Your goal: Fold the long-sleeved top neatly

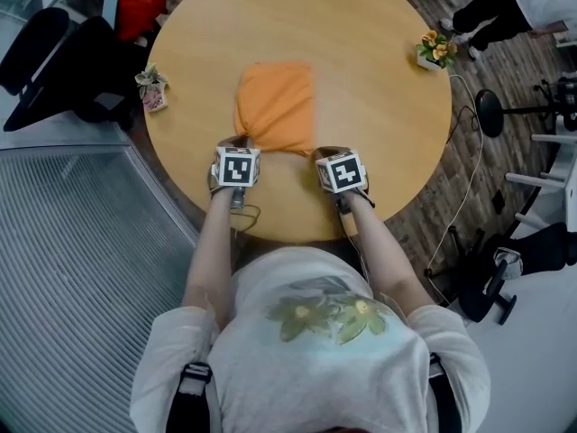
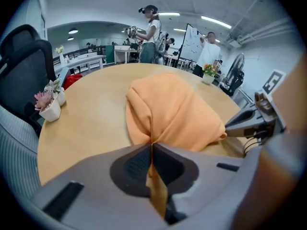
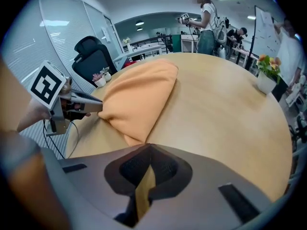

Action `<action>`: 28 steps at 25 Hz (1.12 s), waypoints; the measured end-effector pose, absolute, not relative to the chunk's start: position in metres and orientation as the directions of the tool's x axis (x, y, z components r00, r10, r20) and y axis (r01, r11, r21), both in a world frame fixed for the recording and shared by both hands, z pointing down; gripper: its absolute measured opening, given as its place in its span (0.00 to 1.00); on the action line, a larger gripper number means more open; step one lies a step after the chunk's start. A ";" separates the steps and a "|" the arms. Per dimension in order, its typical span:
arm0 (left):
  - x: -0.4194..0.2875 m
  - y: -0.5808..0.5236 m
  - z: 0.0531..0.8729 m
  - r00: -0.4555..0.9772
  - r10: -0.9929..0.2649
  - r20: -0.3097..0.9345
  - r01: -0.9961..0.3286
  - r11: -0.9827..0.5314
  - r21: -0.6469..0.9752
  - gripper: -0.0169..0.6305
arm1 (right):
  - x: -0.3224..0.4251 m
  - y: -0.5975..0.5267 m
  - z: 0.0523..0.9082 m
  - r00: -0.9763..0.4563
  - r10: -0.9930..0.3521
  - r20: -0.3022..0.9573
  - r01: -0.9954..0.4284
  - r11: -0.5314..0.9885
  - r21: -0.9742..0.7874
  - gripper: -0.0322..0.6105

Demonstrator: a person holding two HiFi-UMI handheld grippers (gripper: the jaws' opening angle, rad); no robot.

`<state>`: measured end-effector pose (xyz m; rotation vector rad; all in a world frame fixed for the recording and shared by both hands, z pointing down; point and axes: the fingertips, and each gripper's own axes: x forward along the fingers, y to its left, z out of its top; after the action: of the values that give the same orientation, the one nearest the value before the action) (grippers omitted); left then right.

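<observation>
Pale wood fills the head view: a round wooden table (image 1: 388,142) stands on a dark plank floor. An orange long-sleeved top (image 1: 278,102), folded into a rough rectangle, lies at the middle of the table, a little toward the near edge. The left gripper (image 1: 242,142) meets the top's near left corner and the right gripper (image 1: 326,153) its near right corner. Both point steeply down, just inside the table's near edge. A small white pot of pink flowers (image 1: 151,88) sits at the table's left edge, and a small white pot of yellow flowers (image 1: 436,50) sits at the far right edge.

In the left gripper view the left gripper (image 2: 152,145) has its jaws pressed together on a strip of the orange fabric, which runs back between the pads. From the jaw tips the top (image 2: 177,109) rises in a gathered ridge and spreads away across the table. The right gripper (image 2: 228,128) comes in from the right, with its tips touching the top's other near corner.

In the right gripper view the right gripper (image 3: 148,147) is likewise clamped, with a fold of orange cloth between its pads. The top (image 3: 139,95) lies straight ahead and to the left. The left gripper (image 3: 98,108) is at its far-side corner.
</observation>
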<state>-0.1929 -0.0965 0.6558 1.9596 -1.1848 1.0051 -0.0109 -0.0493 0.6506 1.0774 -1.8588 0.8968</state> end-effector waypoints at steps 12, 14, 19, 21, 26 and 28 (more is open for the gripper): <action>-0.199 -0.092 0.591 0.386 -0.554 0.737 -0.920 -0.294 0.260 0.16 | -0.014 -0.067 0.569 -0.428 -0.561 0.709 -0.903 0.297 -0.310 0.08; -0.194 -0.090 0.572 0.393 -0.590 0.705 -0.917 -0.303 0.259 0.16 | -0.015 -0.068 0.554 -0.430 -0.599 0.675 -0.903 0.291 -0.316 0.08; -0.173 -0.085 0.526 0.429 -0.655 0.622 -0.902 -0.353 0.251 0.16 | -0.019 -0.068 0.515 -0.437 -0.684 0.584 -0.898 0.302 -0.319 0.08; -0.164 -0.081 0.511 0.440 -0.674 0.594 -0.896 -0.372 0.243 0.16 | -0.020 -0.066 0.499 -0.429 -0.721 0.544 -0.902 0.309 -0.303 0.08; -0.148 -0.071 0.478 0.448 -0.723 0.526 -0.891 -0.408 0.199 0.11 | -0.026 -0.058 0.465 -0.424 -0.778 0.464 -0.905 0.348 -0.243 0.08; -0.142 -0.067 0.466 0.453 -0.738 0.499 -0.887 -0.429 0.170 0.03 | -0.030 -0.055 0.456 -0.428 -0.793 0.433 -0.903 0.362 -0.231 0.08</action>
<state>-0.1416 -0.0667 0.4660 2.2996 -1.3680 0.4951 -0.0296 -0.0550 0.4562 1.5154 -2.3775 0.6445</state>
